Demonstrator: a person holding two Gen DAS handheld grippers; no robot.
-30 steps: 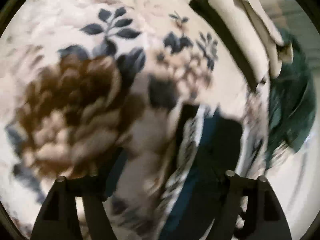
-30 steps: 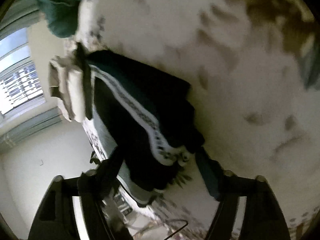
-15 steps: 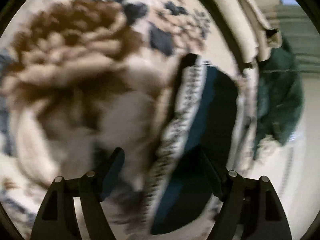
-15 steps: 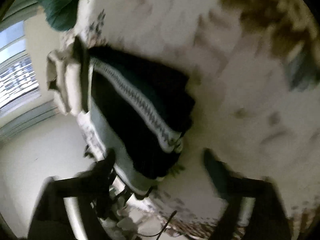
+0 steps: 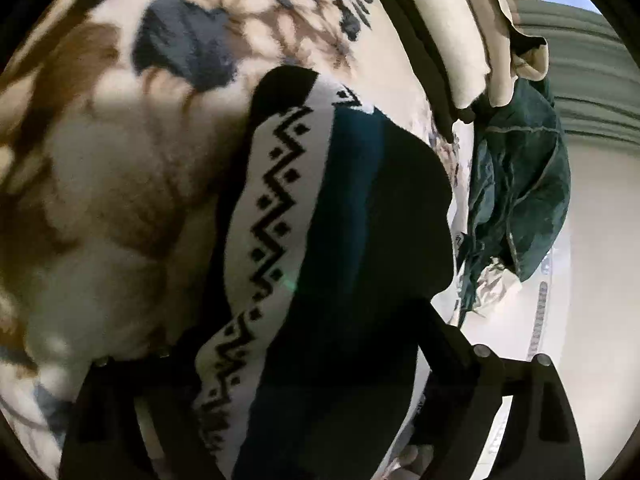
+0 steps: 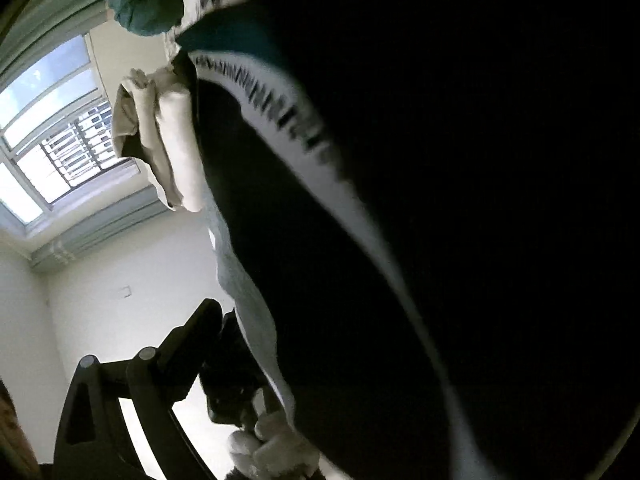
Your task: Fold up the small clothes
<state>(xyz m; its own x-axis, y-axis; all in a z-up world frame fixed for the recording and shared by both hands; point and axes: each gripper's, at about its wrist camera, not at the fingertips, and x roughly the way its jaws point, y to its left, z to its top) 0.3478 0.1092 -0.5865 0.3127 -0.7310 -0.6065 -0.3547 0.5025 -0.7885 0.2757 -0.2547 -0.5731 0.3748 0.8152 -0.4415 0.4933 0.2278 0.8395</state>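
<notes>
Closest in, the left gripper (image 5: 304,364) has both fingers spread around the near end of the dark knit garment (image 5: 360,216); fabric fills the gap, but whether the fingers actually pinch it cannot be told. The right gripper (image 6: 320,380) is pushed tight against the same garment, which blacks out most of its view; only one finger (image 6: 188,336) shows, so its opening cannot be told either.

The garment, with its white zigzag band (image 5: 272,200), lies bunched and doubled near the edge of the bed, on the floral blanket (image 5: 120,160). That looks like mid-fold: it is partly gathered, not yet a flat, squared packet.

Farther along that edge sits a cream folded stack (image 5: 472,40), apparently finished, and beyond it a green garment (image 5: 520,184), crumpled and probably still to be folded.
</notes>
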